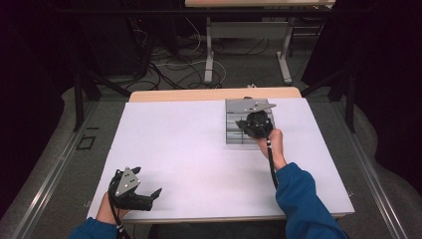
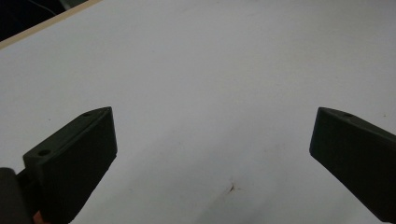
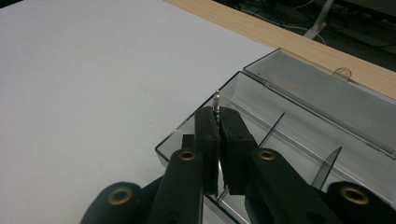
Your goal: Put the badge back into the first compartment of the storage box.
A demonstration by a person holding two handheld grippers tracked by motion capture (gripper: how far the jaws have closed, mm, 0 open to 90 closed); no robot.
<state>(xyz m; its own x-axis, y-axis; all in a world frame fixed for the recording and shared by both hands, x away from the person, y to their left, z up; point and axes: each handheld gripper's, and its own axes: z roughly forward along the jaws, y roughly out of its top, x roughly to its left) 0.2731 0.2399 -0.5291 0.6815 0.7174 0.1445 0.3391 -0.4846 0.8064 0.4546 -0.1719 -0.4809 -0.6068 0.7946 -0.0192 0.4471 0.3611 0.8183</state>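
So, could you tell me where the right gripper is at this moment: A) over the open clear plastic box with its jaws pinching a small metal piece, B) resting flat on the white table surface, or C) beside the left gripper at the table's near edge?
A: the right gripper has its jaws shut on a small metal piece above the clear plastic box.

The left claw (image 2: 212, 154) hangs wide apart over the white bench (image 2: 201, 70), its two black jaws rising at the near left and near right. A small brownish mark (image 2: 231, 188) lies between them. The bench's wooden edge (image 2: 42, 29) runs far left.
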